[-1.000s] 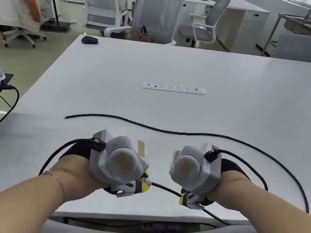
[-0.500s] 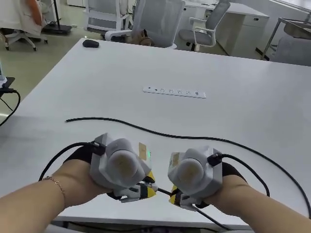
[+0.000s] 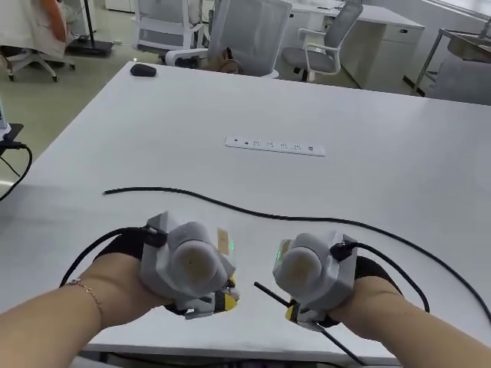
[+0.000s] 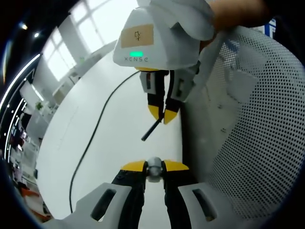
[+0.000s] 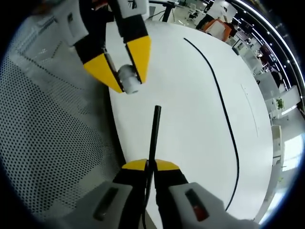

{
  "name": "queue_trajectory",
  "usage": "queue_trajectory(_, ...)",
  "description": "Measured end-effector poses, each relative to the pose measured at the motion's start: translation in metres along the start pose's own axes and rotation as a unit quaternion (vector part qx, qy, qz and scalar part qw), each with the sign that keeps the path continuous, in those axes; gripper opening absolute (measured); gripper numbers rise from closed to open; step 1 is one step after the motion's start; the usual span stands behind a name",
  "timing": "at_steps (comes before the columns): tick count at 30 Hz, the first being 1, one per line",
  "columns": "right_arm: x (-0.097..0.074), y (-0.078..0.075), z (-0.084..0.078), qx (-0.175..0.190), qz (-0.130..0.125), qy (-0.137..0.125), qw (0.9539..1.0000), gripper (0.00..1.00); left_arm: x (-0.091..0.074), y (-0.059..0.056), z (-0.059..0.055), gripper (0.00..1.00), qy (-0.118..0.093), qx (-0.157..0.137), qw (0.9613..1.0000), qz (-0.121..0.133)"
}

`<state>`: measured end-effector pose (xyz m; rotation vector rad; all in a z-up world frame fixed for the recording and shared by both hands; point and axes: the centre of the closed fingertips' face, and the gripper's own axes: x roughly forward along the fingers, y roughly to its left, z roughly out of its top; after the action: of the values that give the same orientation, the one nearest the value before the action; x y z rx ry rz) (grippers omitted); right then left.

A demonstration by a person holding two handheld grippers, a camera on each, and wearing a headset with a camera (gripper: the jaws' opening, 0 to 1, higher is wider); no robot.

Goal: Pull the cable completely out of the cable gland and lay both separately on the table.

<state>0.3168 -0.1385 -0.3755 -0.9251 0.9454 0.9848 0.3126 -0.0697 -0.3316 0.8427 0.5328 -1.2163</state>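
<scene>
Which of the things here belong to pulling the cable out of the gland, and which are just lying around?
Part of the job:
- cable gland, held in the left gripper
- cable, its free end clear of the gland, held in the right gripper
- table

Just lying about:
- power strip
- computer mouse
- office chairs

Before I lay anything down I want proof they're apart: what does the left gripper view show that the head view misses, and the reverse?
Left gripper view adds: the cable gland clamped in the left tongs, with open space between it and the tip of the cable. Head view adds: the power strip and mouse farther up the table. Both: the cable shut in the right tongs, black tip free, its long run lying on that table.
</scene>
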Motion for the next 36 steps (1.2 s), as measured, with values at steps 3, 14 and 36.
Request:
queue_trajectory(3, -0.002, -0.001, 0.000, -0.009, -0.012, 0.004, 0.9999, 0.03, 0.002, -0.002, -0.004, 0.15, 0.012, 0.013, 0.9998, -0.003)
queue_trajectory(14, -0.015, -0.063, 0.041, 0.021, -0.010, -0.050, 0.9985, 0.04, -0.001, 0.005, -0.013, 0.15, 0.030, 0.025, 0.9992, 0.004)
queue_trajectory(36, -0.073, -0.157, 0.029, 0.125, -0.133, -0.124, 0.9754, 0.28, -0.018, 0.027, 0.013, 0.15, -0.067, -0.084, 0.9942, -0.002)
